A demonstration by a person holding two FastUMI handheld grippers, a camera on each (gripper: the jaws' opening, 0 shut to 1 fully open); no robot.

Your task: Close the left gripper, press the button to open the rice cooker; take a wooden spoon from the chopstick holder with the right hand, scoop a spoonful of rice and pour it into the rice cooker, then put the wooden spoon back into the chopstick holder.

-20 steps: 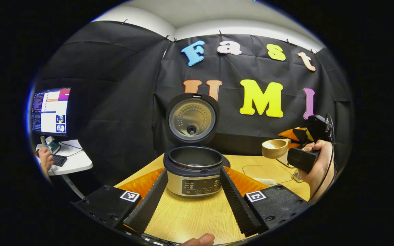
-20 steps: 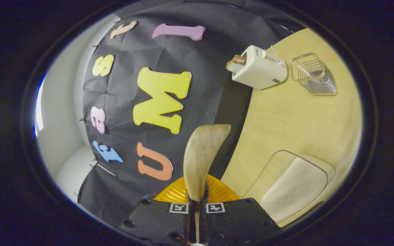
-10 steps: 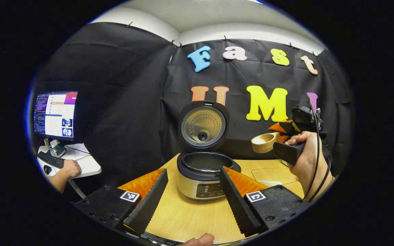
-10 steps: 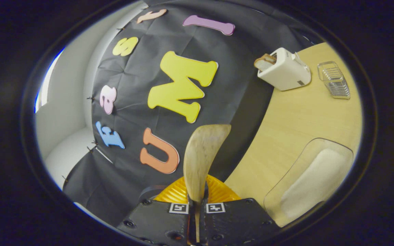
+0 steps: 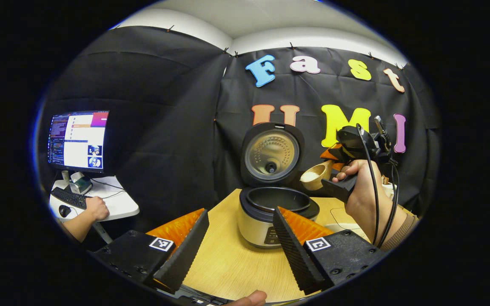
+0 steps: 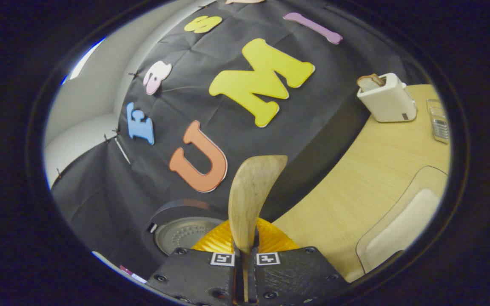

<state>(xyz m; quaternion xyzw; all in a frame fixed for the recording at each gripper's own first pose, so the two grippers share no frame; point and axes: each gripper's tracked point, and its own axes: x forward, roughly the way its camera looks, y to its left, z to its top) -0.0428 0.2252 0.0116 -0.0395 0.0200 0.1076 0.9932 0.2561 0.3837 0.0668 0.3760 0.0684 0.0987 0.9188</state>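
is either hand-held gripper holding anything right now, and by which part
The right hand-held gripper is shut on the wooden spoon, pinching its handle just below the bowl. The left hand-held gripper is open and holds nothing.

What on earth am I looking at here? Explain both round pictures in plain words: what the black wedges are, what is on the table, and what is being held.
No robot arm here: a person holds a two-finger tool in each hand, and a fisheye camera rides on each. In the left gripper view, the wedges belong to the left tool, open and empty. Beyond it a rice cooker stands on the wooden table with its lid up. The person's hand carries the right tool, gripping a wooden spoon with rice in its bowl, beside the cooker's opening. In the right gripper view, the right tool is shut on the spoon. A toaster stands on the table farther off.
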